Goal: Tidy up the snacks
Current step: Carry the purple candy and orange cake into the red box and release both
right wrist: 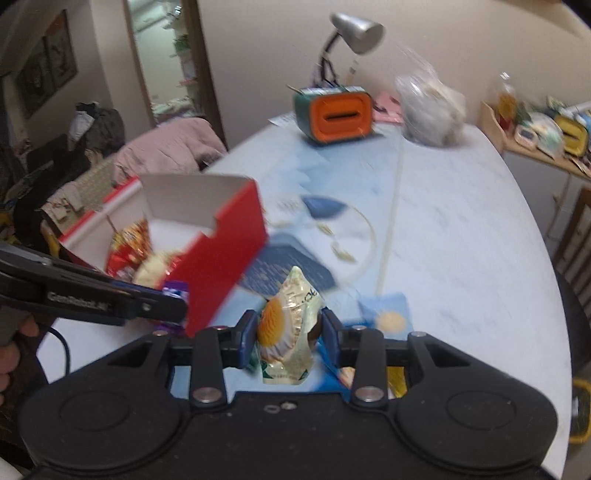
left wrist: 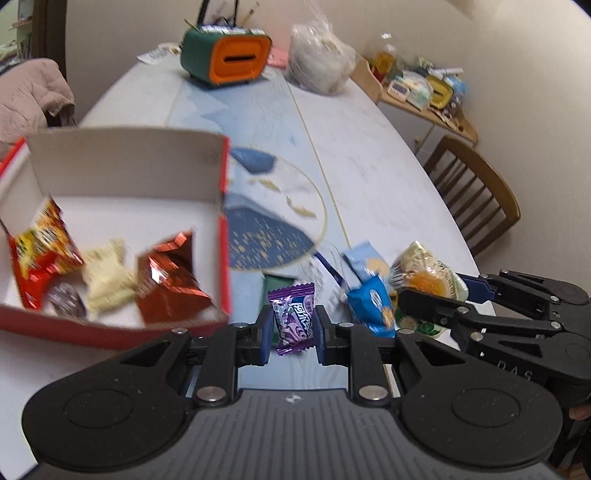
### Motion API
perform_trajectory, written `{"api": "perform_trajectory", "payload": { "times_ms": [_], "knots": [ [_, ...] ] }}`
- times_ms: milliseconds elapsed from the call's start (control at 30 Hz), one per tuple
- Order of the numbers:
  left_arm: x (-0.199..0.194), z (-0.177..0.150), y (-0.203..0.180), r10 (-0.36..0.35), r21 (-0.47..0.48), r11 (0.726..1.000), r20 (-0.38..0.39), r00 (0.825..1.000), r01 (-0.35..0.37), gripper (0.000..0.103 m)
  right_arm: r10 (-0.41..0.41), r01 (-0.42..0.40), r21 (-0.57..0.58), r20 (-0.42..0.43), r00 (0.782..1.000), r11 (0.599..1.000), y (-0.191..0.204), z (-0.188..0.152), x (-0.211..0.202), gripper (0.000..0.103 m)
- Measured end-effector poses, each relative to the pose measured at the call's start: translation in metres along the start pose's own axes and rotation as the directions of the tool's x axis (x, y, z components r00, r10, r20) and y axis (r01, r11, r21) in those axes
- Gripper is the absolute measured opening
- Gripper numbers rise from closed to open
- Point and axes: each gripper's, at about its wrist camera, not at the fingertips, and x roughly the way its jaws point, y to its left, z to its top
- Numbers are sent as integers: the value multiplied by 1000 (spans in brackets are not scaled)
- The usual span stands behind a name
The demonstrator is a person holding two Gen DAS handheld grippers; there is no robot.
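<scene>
Tabletop (left wrist: 369, 122): both grippers clamping snacks.

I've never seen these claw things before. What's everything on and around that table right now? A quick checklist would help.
Surface: pale marbled table with a blue round mat.
Job's things: red box holding several wrapped snacks; blue packets lie loose on the table.
Clutter: green-and-orange holder, clear plastic bag, desk lamp.
Grippers: left claw shut on a purple candy; right claw shut on a pale wrapped cake.
Cables: dark cord near the left hand.
Surroundings: wooden chair, cluttered side shelf, pink garment.
</scene>
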Motion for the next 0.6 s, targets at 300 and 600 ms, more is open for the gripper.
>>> {"api": "perform_trajectory", "payload": {
  "times_ms": [300,600],
  "knots": [
    [-25,27,52,91,-16,996,72,993,-90,22,68,-65,-76,39,997,995,55,39,27,37],
    [-31,37,119,185,-74,981,72,980,-179,22,98,-99,-100,-18,995,990,96,60,77,37]
  ]
}}
